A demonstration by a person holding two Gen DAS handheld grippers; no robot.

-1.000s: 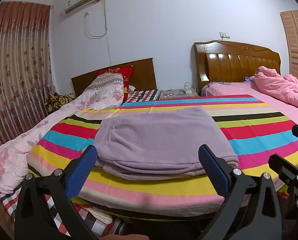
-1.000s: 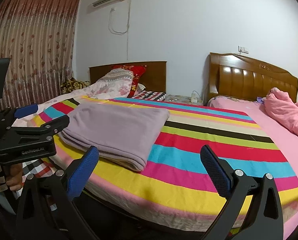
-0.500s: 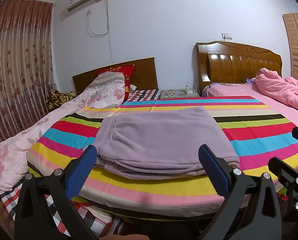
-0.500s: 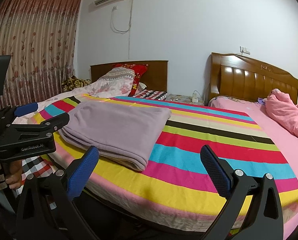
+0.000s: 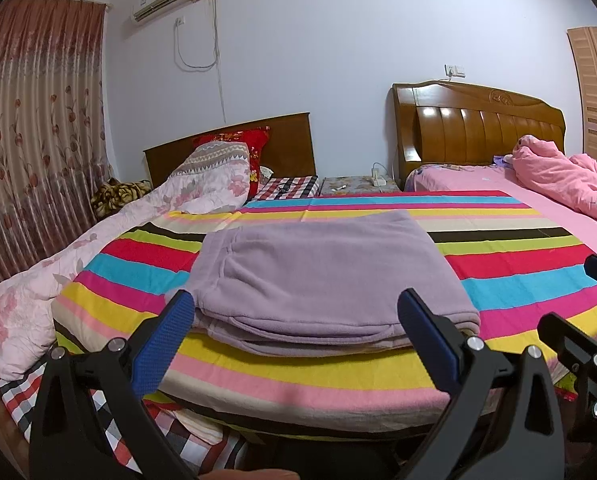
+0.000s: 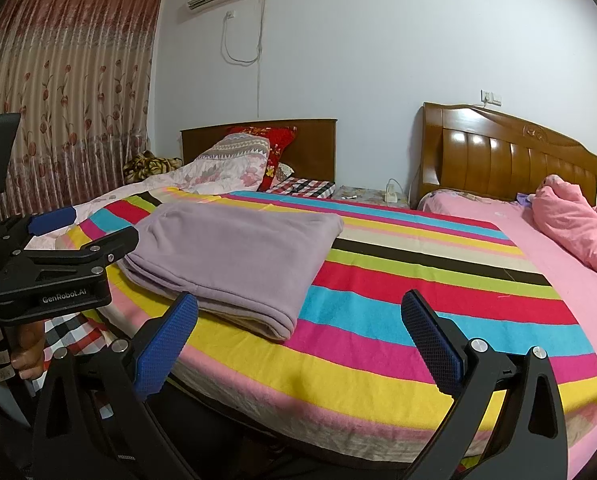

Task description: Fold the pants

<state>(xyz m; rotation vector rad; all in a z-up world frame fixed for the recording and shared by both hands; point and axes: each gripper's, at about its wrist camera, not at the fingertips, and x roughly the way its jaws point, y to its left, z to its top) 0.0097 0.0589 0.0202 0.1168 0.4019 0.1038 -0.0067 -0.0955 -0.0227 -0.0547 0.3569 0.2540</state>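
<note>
The purple pants (image 5: 322, 276) lie folded in a flat, neat stack on the striped blanket (image 5: 498, 264), near the front edge of the bed. In the right wrist view the same pants (image 6: 234, 256) sit toward the left side of that blanket (image 6: 418, 292). You can see a few layers at the near edge, one on top of the other.

They look soft and fuzzy, like fleece. I think they are light and floppy, not stiff. They would bend and sag if you lift only one spot. A good place to take hold is the thick near edge, pinching all the layers at both corners, so the stack stays together.

The left tool (image 5: 296, 334) is opened wide and holds nothing. It hangs just in front of the pants, with the stack showing between its two blue pads. The right tool (image 6: 298, 334) is also opened wide and empty. It points at bare stripes, to the right of the pants.

The folding looks done, or nearly done.

Farther back there is a flowery quilt (image 5: 98, 248), a pink blanket (image 5: 566, 184) on the next bed, and a curtain (image 5: 30, 140).
</note>
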